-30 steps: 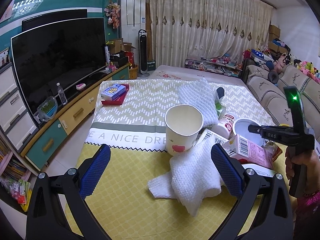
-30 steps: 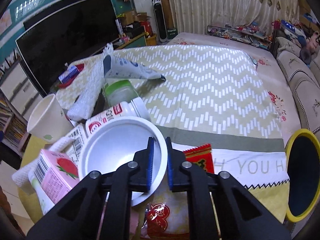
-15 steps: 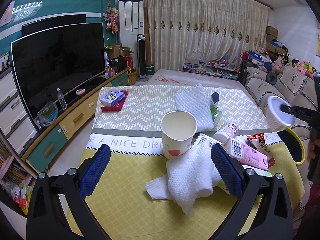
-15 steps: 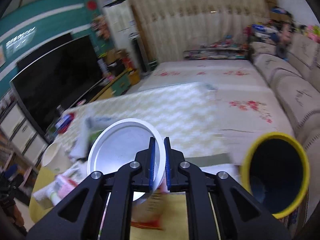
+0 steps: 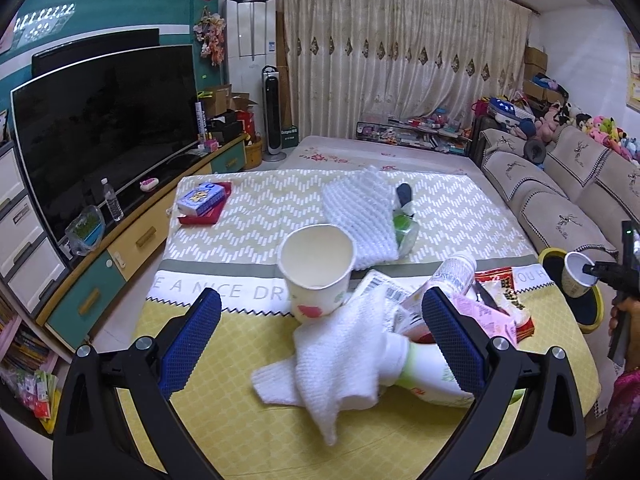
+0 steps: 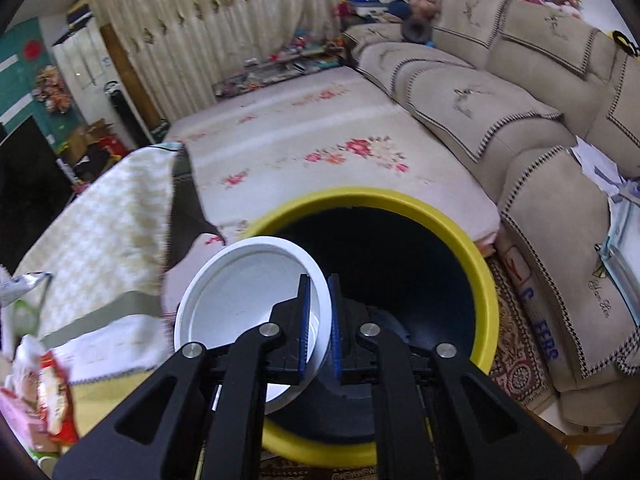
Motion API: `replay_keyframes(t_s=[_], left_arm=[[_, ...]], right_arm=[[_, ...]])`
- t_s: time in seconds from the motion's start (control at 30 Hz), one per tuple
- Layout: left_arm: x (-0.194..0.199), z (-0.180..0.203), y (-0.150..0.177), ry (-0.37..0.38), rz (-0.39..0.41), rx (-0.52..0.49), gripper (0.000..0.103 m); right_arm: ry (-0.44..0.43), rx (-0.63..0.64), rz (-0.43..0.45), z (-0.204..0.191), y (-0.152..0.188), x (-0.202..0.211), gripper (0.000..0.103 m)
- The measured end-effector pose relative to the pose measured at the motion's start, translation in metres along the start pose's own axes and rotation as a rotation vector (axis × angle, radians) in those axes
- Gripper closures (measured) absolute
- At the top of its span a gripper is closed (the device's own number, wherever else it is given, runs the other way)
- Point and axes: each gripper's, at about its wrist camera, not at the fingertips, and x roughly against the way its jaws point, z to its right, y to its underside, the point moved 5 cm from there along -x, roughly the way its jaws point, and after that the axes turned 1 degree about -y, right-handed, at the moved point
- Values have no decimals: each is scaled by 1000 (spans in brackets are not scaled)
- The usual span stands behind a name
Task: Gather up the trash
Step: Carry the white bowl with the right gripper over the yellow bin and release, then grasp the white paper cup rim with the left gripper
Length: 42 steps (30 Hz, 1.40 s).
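Trash here means the litter heaped on the near right part of the surface (image 5: 224, 412), and one piece of it, a white paper cup (image 6: 256, 312), is already off the heap: the right tongs (image 6: 319, 316) are closed on its rim, one pad inside the wall and one outside, holding it partly over the open mouth of the yellow-rimmed bin (image 6: 472, 248) that stands on the floor to the right of the surface. The cup looks light, thin-walled and easy to crush, so a pinch on the rolled rim seems the sensible hold, and it should fall freely once let go. The left tongs (image 5: 320, 340) stand wide open and empty over the heap, where a larger paper cup (image 5: 316, 268) stands upright, a limp white cloth (image 5: 340, 356) drapes over a bottle, and a pink carton (image 5: 484, 316) and a red snack packet (image 5: 504, 284) lie beside it; the soft pieces probably need a pinch on a fold. Printed on the table cover is "E A NICE DRE", with "YOU H" further right. The carton's print is too small to read.
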Motion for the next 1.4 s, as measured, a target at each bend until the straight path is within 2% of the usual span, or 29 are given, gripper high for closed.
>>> replay_keyframes(t_s=[0.3, 0.47, 0.6, 0.73, 0.83, 1.1, 1.3, 1.4], left_arm=[[-13, 20, -7, 4, -22, -31, 4], [-24, 31, -9, 11, -38, -49, 4], [-29, 39, -12, 21, -39, -60, 4], [-33, 44, -13, 34, -44, -69, 4], [-34, 45, -15, 41, -43, -74, 4], [-45, 39, -23, 63, -43, -94, 4], [-60, 36, -29, 62, -69, -141, 17], [-72, 34, -32, 58, -96, -150, 33]], right_arm=[[26, -17, -53, 19, -2, -37, 94], [40, -18, -49, 21, -3, -45, 85], [19, -31, -34, 21, -3, -38, 83], [0, -17, -14, 14, 0, -26, 75], [-13, -3, 3, 6, 2, -14, 74], [-61, 41, 41, -18, 22, 19, 64], [-90, 55, 38, -31, 30, 29, 63], [-95, 61, 34, -34, 31, 29, 63]])
